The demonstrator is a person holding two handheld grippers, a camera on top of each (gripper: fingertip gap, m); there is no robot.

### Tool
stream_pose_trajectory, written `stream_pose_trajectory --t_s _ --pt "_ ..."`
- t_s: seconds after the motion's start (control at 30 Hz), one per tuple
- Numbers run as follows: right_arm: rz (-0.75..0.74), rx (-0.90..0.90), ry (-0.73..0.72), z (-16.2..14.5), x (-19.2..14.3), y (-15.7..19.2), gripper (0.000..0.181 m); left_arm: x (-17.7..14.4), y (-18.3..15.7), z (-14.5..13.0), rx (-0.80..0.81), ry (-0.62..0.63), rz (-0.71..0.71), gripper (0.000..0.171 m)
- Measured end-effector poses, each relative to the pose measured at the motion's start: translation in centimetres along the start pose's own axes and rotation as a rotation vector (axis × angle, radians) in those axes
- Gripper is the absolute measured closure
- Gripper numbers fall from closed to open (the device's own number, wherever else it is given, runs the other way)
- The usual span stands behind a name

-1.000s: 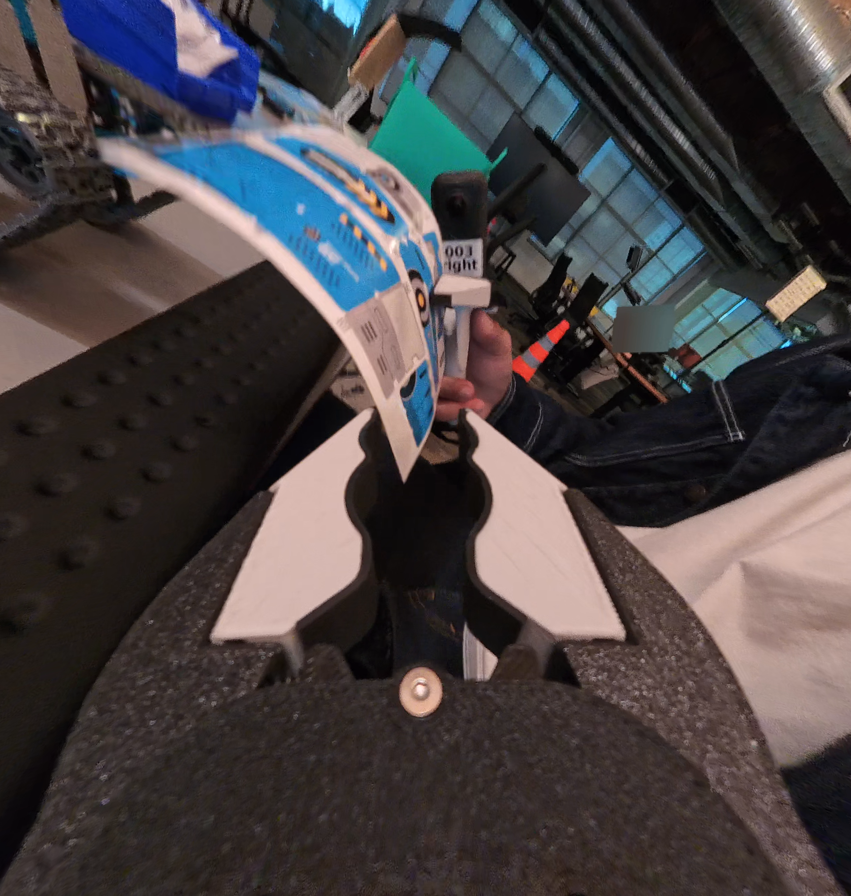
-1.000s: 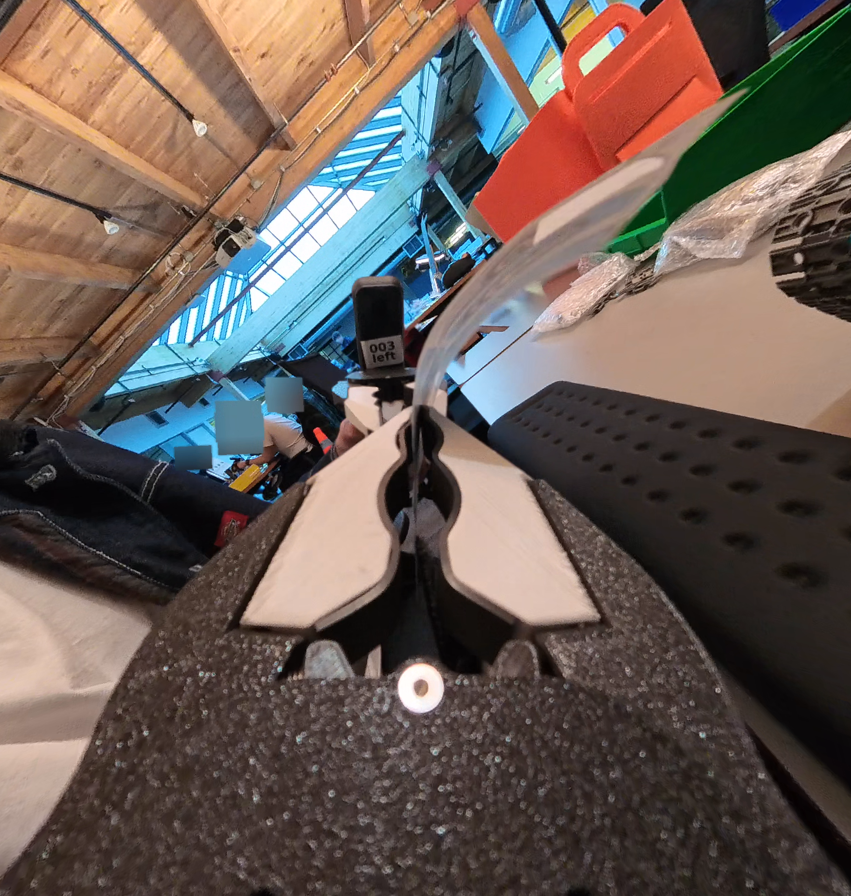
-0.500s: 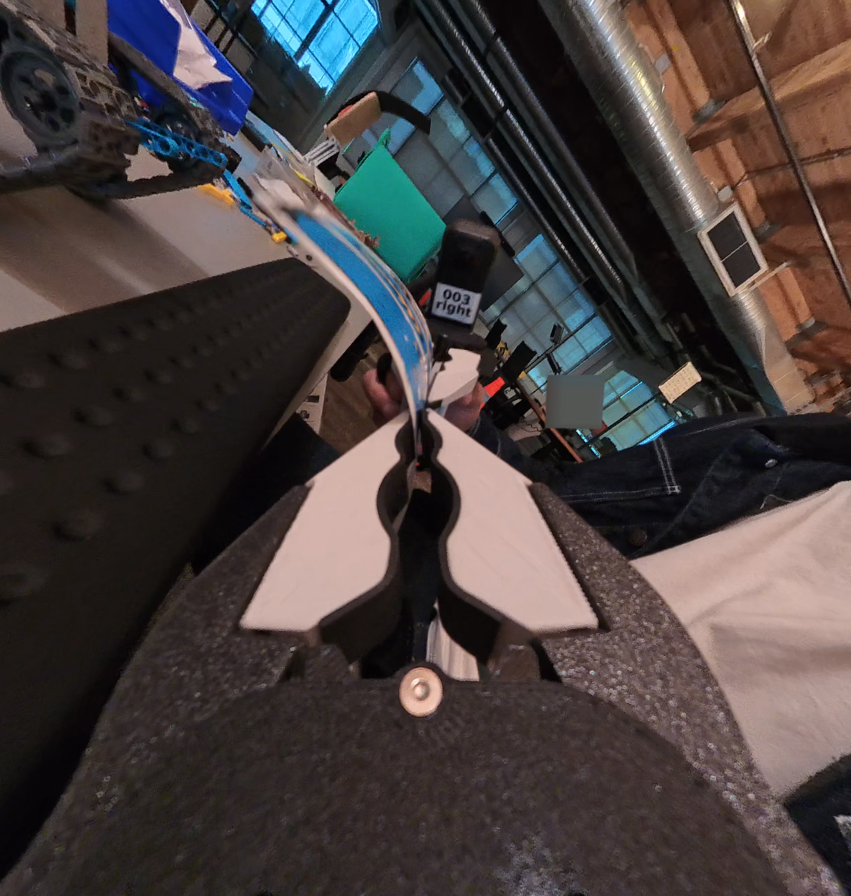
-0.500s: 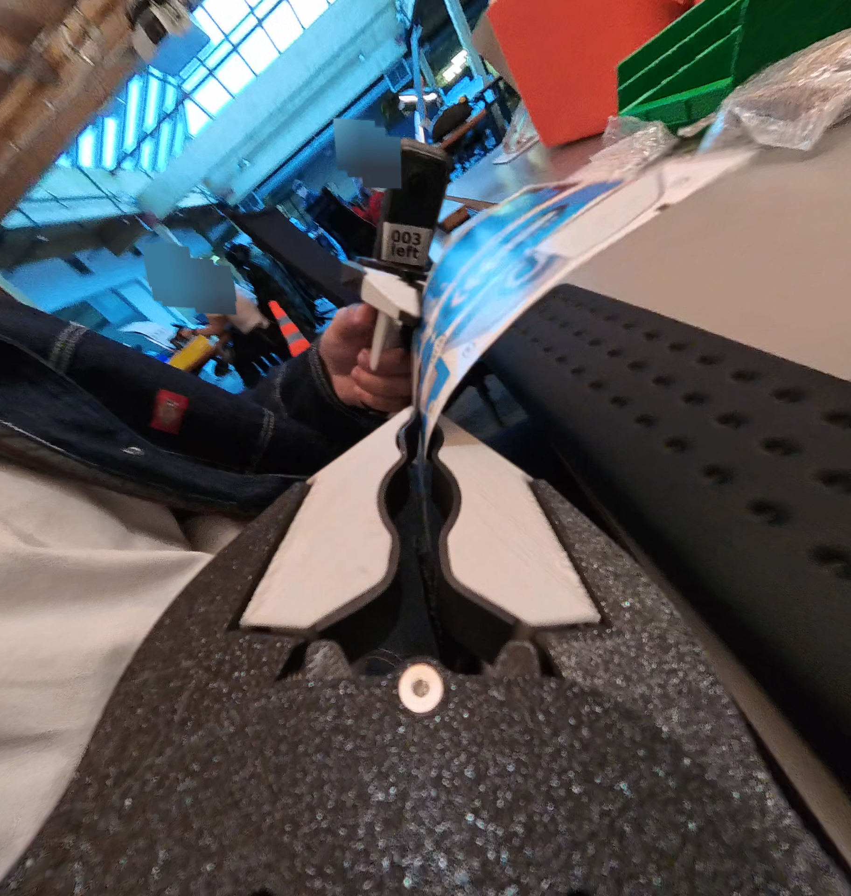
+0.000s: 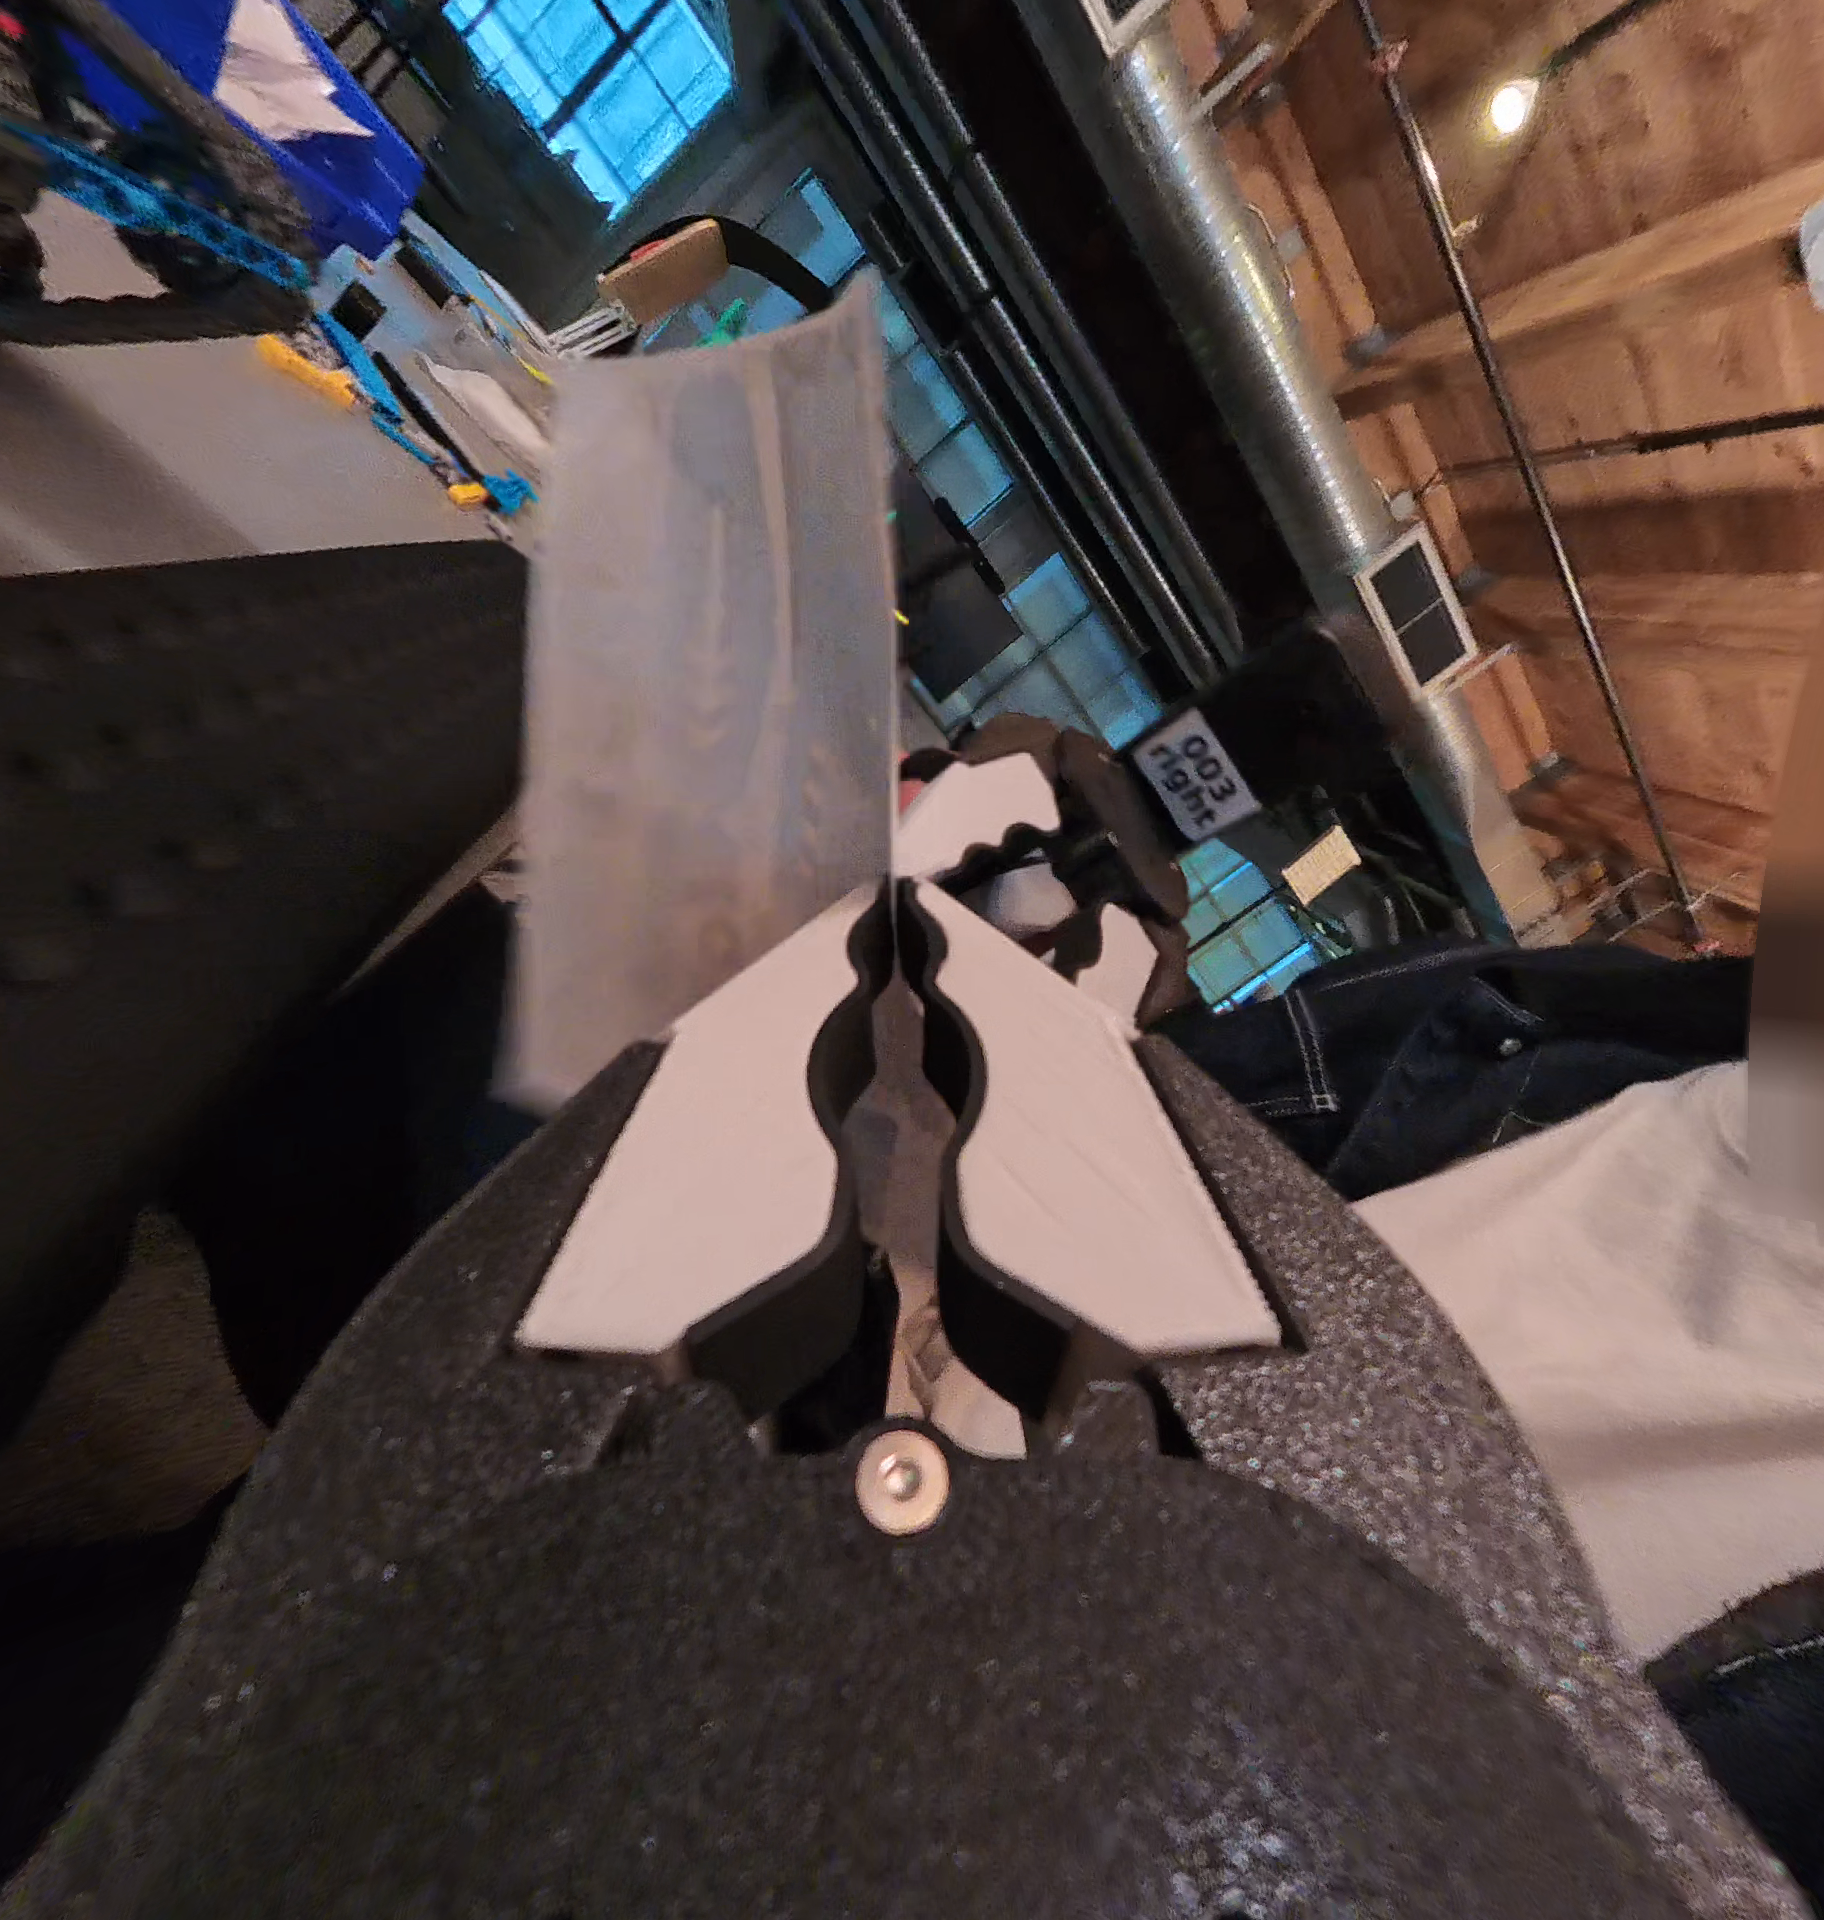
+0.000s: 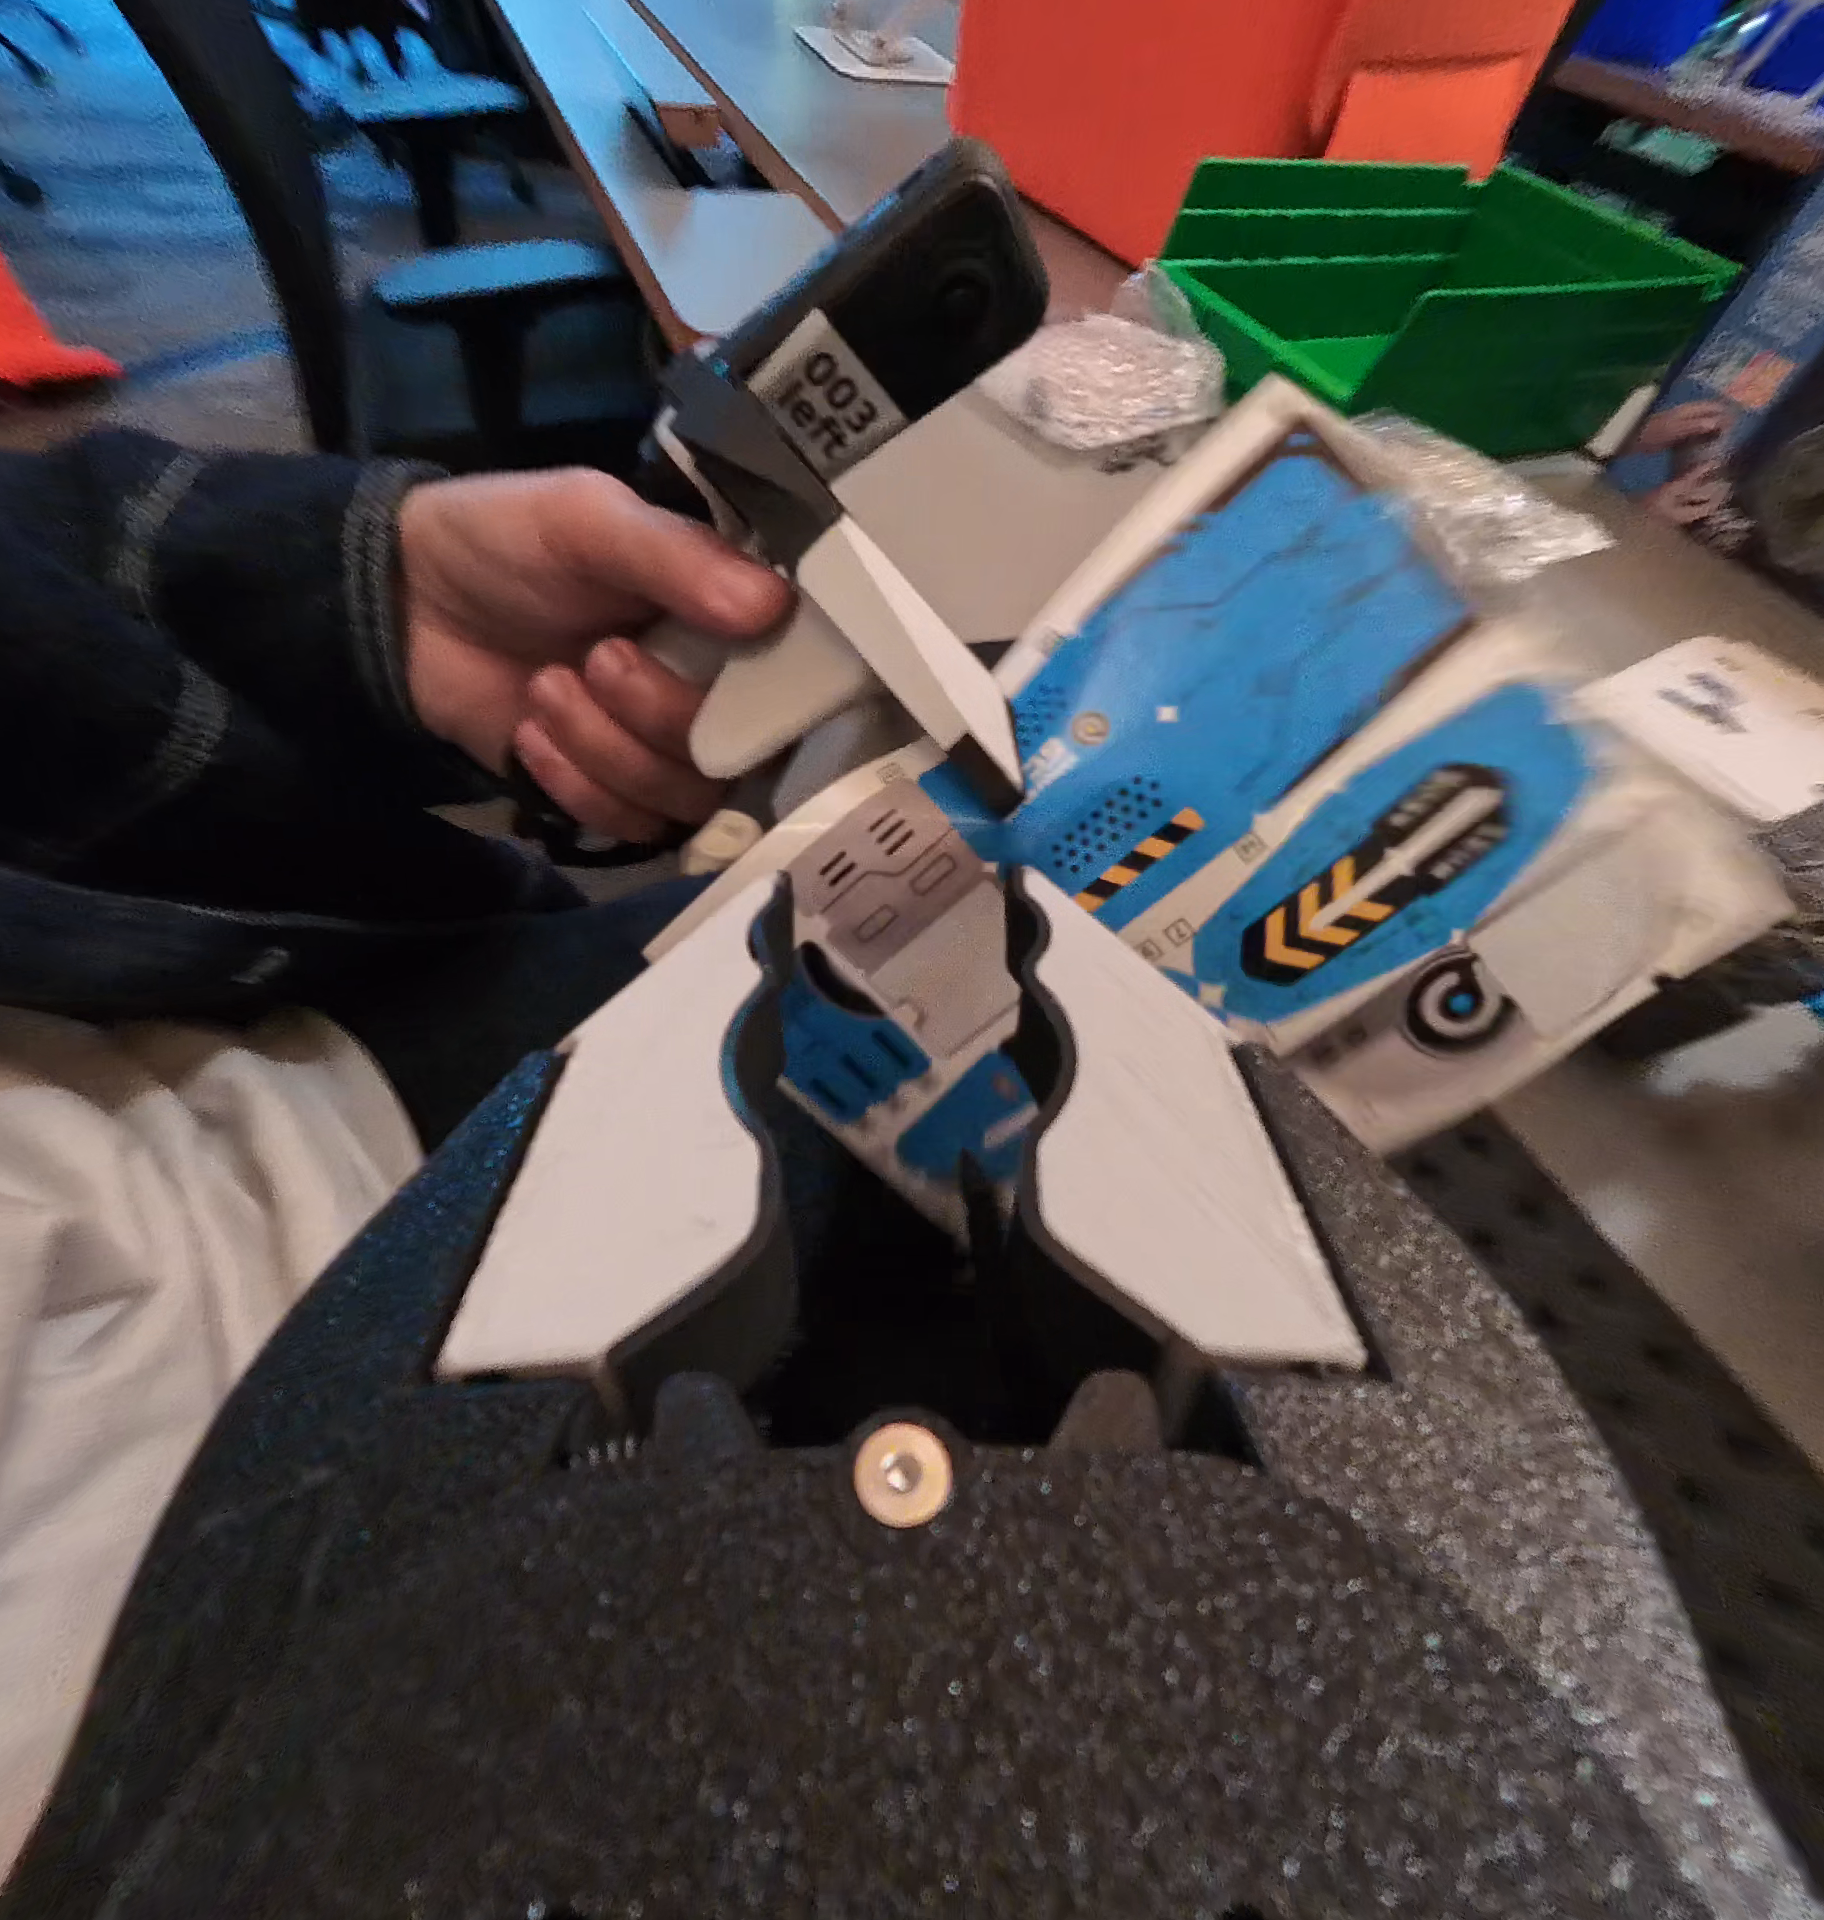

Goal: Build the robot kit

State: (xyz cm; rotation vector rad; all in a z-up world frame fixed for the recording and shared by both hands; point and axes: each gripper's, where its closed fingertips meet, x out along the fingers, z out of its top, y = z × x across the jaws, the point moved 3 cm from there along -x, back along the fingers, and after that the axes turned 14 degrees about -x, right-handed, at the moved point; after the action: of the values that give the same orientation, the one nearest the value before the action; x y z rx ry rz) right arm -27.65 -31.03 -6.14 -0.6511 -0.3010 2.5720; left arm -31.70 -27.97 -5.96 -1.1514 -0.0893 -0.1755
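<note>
Left gripper (image 5: 895, 914), jaws pressed together, pinches the edge of a thin blue-and-white printed sheet (image 6: 1292, 831) held above the table (image 6: 991, 478). Right gripper (image 6: 892, 914) stands parted around the sheet's near corner, probably without contact. The sheet looks light, flexible and easily creased; the edges suit gripping.

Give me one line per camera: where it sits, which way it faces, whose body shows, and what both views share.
Left wrist view: rides on the left tongs, tilted up toward ceiling ducts; shut on the sticker sheet, seen from its blank back; denim sleeve beyond.
Right wrist view: rides on the right tongs, open, facing down over the table; a hand holds the other tongs.
Shared: the sheet, each other's tongs, the black perforated mat.
</note>
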Motion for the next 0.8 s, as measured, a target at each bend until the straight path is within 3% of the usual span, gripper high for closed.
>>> stream_pose_trajectory --t_s 0.1,0.23,0.3,0.33,0.37,0.43,0.5,0.53,0.67,0.73,0.8 --pt "0.010 0.066 -0.025 0.0 0.0 -0.2 0.142 0.2 -1.1 -0.5 -0.002 0.018 -0.072 0.171" --pt "-0.132 0.035 -0.073 0.2 -2.3 -2.9 0.138 -0.3 -1.1 -0.1 0.004 -0.001 -0.097 0.171" --pt "-0.195 0.158 -0.113 -1.0 -4.5 -6.0 0.118 -0.8 -1.7 0.2 -0.017 -0.014 -0.157 0.171" --pt "-0.150 0.275 -0.148 -2.0 -5.0 -6.8 0.106 -1.0 -2.1 0.3 -0.028 -0.015 -0.195 0.171" --pt "-0.039 0.405 -0.182 -2.8 -4.9 -6.7 0.108 -1.0 -2.4 0.3 -0.036 -0.013 -0.223 0.171" --pt "0.204 0.580 -0.278 -3.1 -4.2 -5.0 0.118 -0.8 -2.3 0.1 -0.047 -0.002 -0.233 0.171" --pt "0.307 0.663 -0.321 -3.2 -3.4 -4.2 0.136 -0.6 -2.1 -0.2 -0.056 0.009 -0.233 0.171" --pt "0.366 0.700 -0.312 -3.3 -3.0 -3.7 0.137 -0.5 -2.1 -0.2 -0.061 0.005 -0.239 0.171" --pt "0.431 0.816 -0.384 -3.9 -2.6 -3.9 0.152 -0.9 -2.2 -0.1 -0.046 -0.002 -0.239 0.171" --pt "0.386 0.891 -0.363 -5.1 -2.0 -4.8 0.123 -1.2 -3.1 -0.1 -0.049 0.002 -0.301 0.171" --pt "0.444 0.935 -0.402 -5.4 -2.1 -4.8 0.126 -1.1 -2.7 -0.4 -0.044 0.019 -0.273 0.171"
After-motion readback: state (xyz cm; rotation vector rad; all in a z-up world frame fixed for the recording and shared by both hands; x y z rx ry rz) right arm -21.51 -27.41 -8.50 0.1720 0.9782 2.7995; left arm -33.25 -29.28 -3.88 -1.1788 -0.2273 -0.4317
